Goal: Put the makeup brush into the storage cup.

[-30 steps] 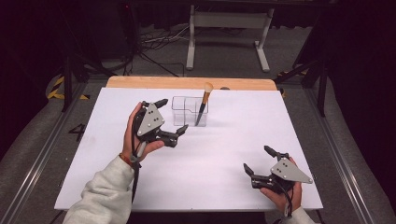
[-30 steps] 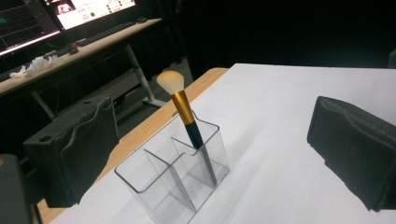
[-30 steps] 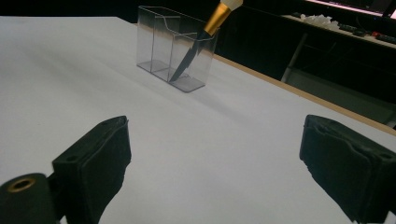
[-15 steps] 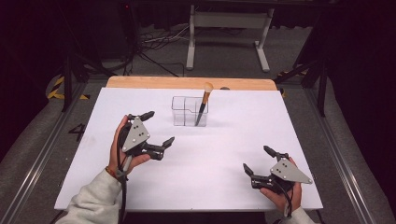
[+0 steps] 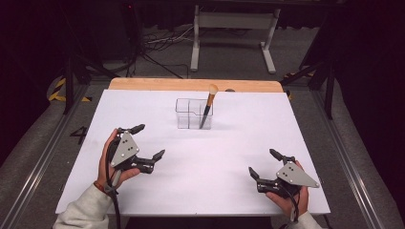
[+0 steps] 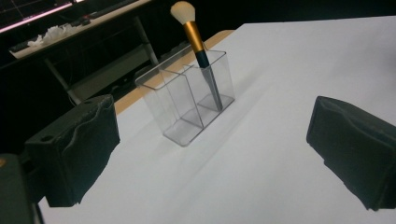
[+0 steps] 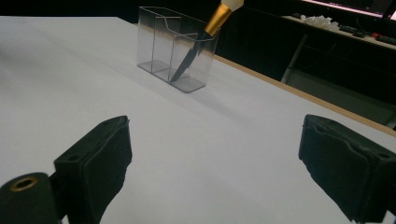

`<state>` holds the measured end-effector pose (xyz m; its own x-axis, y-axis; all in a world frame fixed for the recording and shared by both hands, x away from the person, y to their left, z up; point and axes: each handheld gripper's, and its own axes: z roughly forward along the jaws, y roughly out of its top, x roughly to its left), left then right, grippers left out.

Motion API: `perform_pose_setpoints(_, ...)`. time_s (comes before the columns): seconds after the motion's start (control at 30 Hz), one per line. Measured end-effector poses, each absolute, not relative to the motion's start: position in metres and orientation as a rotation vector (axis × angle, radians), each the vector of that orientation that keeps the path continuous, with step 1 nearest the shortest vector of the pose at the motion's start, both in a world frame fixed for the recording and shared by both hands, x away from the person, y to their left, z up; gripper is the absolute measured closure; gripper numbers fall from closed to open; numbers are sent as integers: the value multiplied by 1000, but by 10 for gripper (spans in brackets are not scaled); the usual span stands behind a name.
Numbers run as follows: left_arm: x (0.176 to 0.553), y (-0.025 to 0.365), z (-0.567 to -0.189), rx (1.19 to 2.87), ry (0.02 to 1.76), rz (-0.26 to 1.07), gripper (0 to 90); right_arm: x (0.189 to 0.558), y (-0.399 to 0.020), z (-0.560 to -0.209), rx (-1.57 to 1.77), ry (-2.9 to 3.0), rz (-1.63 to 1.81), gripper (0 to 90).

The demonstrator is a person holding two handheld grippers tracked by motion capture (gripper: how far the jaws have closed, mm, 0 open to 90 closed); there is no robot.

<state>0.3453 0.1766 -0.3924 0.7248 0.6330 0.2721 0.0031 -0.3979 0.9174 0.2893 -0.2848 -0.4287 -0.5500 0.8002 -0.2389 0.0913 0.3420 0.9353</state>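
A clear plastic two-compartment holder (image 5: 193, 113) (image 6: 187, 98) (image 7: 176, 46) stands on the white table (image 5: 229, 152) toward the back middle. A makeup brush (image 5: 208, 106) (image 6: 198, 44) (image 7: 205, 37) with a gold ferrule and pale bristles leans in its right compartment, bristles up. My left gripper (image 5: 147, 141) (image 6: 212, 154) rests open at the front left, well short of the holder, nothing between its jaws. Near the front right edge my right gripper (image 5: 264, 164) (image 7: 215, 172) is open and empty too.
A wooden strip (image 5: 191, 85) runs along the table's far edge. Beyond it stand a white metal stand (image 5: 234, 33) and cables on the dark floor. Metal rails (image 5: 33, 162) flank the table on both sides.
My left gripper has drawn back from beside the holder toward the front left of the table. The right gripper has stayed put.
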Motion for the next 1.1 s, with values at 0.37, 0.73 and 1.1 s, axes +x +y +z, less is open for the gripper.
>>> perform_pose_setpoints(0.37, 341, 196, -406, 1896, 519, 755, 34, 289, -287, -428, 782, 1877, 1251, 101)
perform_pose_setpoints(0.73, 335, 221, -426, 1928, 577, 727, 36, 289, -289, -427, 789, 1862, 1249, 101)
perform_pose_setpoints(1.1, 325, 251, -444, 1916, 680, 664, 40, 288, -296, -427, 809, 1844, 1239, 101)
